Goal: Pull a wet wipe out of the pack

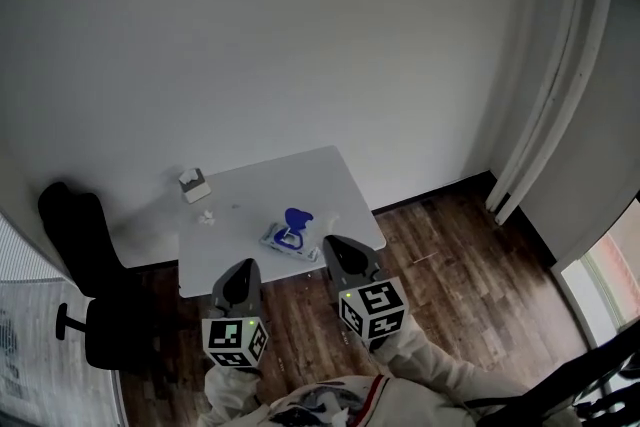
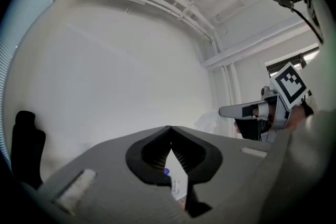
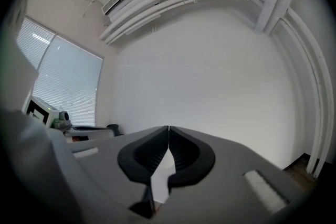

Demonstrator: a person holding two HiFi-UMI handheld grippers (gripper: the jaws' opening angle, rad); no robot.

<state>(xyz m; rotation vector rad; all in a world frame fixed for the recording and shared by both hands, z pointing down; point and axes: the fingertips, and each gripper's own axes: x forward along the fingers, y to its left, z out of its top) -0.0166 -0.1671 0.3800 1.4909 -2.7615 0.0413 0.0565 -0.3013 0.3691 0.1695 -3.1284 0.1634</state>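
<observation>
While both grippers hang level at the near edge of the white counter (image 1: 300, 177), the blue-and-white wet wipe pack (image 1: 290, 235) lies flat on it just beyond their tips. The left gripper (image 1: 243, 267) has its jaws pressed together, pinching nothing. The right gripper (image 1: 331, 242), just beside the pack, is likewise pressed together. A small box (image 1: 193, 183) sits at the far left corner.

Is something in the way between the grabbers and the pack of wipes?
Nothing visible is. The pack of wipes lies near the table's front edge, just ahead of the left gripper and right gripper. The small box sits at the far corner.
</observation>
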